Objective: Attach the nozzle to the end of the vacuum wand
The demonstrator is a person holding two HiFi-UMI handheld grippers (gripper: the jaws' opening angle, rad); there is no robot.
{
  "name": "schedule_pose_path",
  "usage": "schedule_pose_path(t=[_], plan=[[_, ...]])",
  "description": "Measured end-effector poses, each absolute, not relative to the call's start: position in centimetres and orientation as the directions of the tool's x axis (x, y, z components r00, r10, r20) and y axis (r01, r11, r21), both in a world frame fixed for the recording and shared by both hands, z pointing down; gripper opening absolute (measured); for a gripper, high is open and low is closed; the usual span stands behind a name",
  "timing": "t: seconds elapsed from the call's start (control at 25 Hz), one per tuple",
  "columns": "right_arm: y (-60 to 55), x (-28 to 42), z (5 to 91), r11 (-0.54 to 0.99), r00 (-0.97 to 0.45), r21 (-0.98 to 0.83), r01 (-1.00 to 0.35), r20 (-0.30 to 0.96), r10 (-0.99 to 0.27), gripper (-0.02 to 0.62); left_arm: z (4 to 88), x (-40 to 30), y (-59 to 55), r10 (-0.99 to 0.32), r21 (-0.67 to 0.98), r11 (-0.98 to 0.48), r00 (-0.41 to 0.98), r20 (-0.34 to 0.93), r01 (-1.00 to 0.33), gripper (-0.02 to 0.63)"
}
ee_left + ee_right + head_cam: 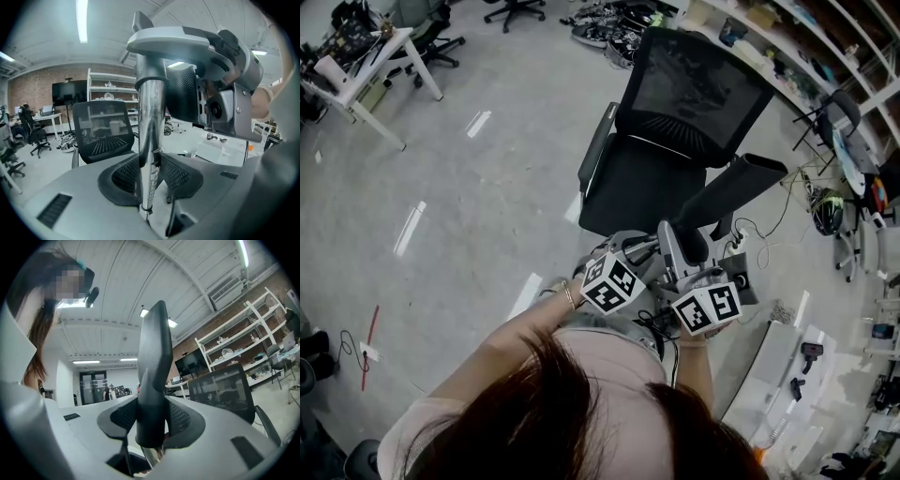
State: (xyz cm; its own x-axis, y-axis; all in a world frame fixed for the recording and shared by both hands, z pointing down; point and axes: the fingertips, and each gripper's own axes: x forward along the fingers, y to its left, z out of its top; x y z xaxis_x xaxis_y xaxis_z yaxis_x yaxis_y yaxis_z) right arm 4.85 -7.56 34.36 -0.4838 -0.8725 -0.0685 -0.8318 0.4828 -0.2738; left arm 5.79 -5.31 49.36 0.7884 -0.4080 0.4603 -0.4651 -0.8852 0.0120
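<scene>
Grey floor (469, 206), black mesh office chair (675, 131), white shelving (243, 333), brick wall (37, 89), probably fluorescent strip lights (82, 21)

The head view looks steeply down past hair (581, 412) at 6 o'clock onto the floor (469, 206), with the chair (694, 141) at 1 o'clock. The left gripper view sits close behind the left tongs (150, 171), facing slightly upward along the wand (151, 136), with the chair at 9 o'clock. The right gripper view sits close behind the right tongs (152, 420), tilted toward the ceiling (117, 296) along the nozzle (153, 380), with the chair at 3 o'clock. All three views share the chair.
</scene>
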Motion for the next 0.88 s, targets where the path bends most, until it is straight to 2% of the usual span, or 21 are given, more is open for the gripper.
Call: schedule_pose_path(t=[0.52,0.88], plan=[[-7.5,3.9,34.4,0.439,-0.435,-0.118,-0.891,-0.061,-0.898,0.186,49.5,6.8,-6.0,-0.356,-0.003,-0.916,0.809,0.467,-0.401,0.151],[-7.5,4.3,34.4,0.298,-0.289,-0.076,-0.952,-0.106,-0.951,0.186,49.6,6.8,-6.5,-0.362,-0.004,-0.914,0.811,0.46,-0.406,0.151]])
